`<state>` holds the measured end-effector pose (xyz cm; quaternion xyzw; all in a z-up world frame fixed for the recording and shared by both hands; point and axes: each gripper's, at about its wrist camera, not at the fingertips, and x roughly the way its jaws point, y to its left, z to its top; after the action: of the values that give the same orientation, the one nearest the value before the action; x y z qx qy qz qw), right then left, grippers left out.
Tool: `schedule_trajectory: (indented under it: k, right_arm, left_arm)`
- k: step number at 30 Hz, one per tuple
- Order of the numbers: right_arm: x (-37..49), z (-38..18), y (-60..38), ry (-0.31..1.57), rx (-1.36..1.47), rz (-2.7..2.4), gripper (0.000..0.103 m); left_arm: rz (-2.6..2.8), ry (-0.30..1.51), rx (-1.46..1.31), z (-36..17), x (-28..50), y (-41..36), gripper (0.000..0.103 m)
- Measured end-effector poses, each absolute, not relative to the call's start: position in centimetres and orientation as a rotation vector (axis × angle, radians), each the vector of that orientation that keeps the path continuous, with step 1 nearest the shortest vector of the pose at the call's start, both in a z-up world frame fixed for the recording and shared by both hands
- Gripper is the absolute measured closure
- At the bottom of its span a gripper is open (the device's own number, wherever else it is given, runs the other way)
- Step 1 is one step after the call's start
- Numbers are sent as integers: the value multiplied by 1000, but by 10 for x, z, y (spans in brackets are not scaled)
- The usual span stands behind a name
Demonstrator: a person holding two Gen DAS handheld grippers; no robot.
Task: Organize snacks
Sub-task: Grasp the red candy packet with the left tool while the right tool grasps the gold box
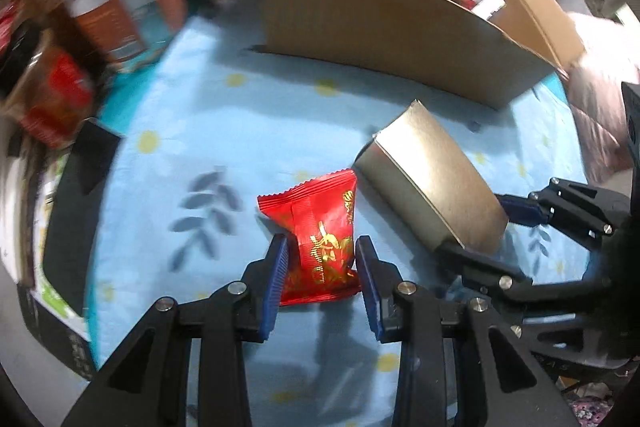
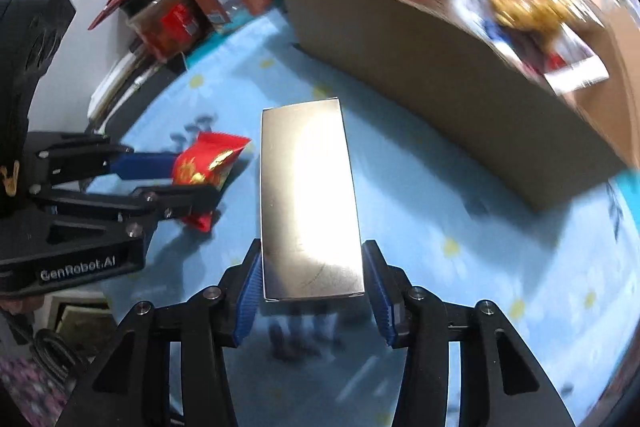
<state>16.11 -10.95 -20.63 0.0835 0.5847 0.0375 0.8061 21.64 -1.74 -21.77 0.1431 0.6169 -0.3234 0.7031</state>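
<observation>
Left wrist view: the left gripper (image 1: 320, 247) is clenched on one red snack packet (image 1: 320, 231), its blue pads pressing the packet's two sides. The packet hangs above the cloth with its long axis running away from the camera, its crimped end pointing toward the cardboard box (image 1: 384, 35). Just to its right, the right gripper (image 1: 476, 227) grasps one silver box (image 1: 432, 187) near its lower end; that box's long axis slants up and to the left in this view, its far end aimed at the cardboard wall.

From the right wrist camera the silver box (image 2: 310, 199) sits between the blue pads (image 2: 250, 291) with its long axis straight ahead, its shiny broad face toward the camera. The left gripper (image 2: 192, 179) and the red packet (image 2: 208, 163) show at the left, close beside it but apart.

Below both lies a light blue tablecloth (image 2: 460, 259) printed with yellow dots and grey leaves. The open cardboard box (image 2: 440, 67) stands on it at the far side, with blurred red and gold wrappers (image 2: 520, 3) inside; their number cannot be told. At the far left stand a dark-lidded jar (image 2: 160, 15) and several blurred packages against a pale wall.
</observation>
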Motion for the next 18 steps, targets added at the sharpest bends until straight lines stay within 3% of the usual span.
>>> schedule_trajectory:
  k: [15,18]
  right_arm:
    - [94,-207,-143,1299,284,-60,55]
    - [96,-208,-146,1293,280,-72,50]
  left_arm:
    - [-768,1402,406,-229,190,-76,68]
    - [-753,1394,434,-230,191,-83,68]
